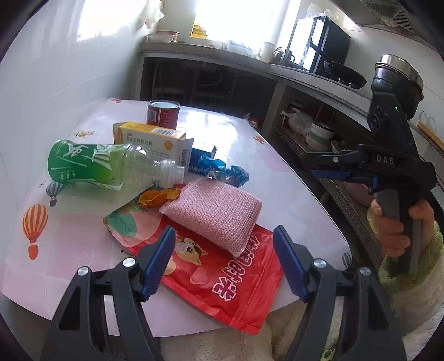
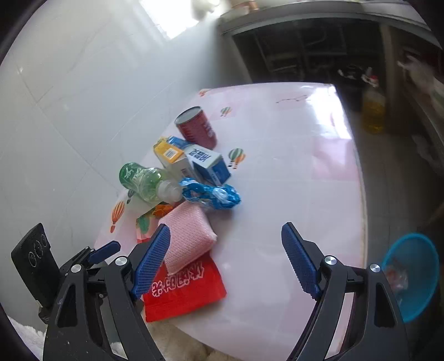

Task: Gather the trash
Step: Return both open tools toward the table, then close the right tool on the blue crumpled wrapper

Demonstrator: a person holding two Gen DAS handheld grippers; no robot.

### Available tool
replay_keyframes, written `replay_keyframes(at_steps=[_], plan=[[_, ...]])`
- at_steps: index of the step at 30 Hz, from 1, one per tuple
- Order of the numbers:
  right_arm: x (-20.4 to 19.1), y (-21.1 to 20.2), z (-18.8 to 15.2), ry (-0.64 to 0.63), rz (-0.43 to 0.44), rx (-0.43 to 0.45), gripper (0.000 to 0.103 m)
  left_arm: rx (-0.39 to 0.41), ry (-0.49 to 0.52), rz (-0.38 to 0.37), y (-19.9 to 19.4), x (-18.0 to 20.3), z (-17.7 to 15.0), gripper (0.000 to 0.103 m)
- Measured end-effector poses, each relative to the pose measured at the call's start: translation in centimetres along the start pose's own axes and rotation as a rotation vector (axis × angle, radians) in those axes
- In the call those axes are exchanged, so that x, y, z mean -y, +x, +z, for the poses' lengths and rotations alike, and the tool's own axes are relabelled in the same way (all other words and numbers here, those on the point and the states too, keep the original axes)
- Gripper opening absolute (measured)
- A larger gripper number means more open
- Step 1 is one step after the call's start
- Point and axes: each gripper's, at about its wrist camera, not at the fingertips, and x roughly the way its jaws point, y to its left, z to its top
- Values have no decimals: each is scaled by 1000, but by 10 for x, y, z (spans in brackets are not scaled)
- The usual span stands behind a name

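The table's (image 2: 291,166) right half lies bare, while bottle (image 2: 141,180), boxes (image 2: 191,161), can (image 2: 198,127) and sponge (image 2: 186,236) crowd its left.

White tiled wall (image 1: 69,83), bright window (image 1: 236,19), perhaps shelving (image 1: 211,80)

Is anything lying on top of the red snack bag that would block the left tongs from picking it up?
Yes. The pink sponge lies across the far half of the red snack bag, just beyond the open left tongs. The bag's near end is uncovered.
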Motion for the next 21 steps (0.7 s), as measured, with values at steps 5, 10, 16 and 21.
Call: replay_keyframes(at_steps=[5, 10, 16, 21], plan=[[-14, 50, 28, -99, -20, -90, 78, -5, -32, -13, 8, -10, -4, 71], [-9, 83, 43, -159, 31, -172, 76, -20, -38, -22, 16, -18, -5, 71], [13, 113, 49, -112, 65, -278, 60, -42, -51, -44, 24, -22, -6, 71], [24, 112, 45, -60, 93, -289, 37, -51, -69, -57, 29, -25, -4, 71]])
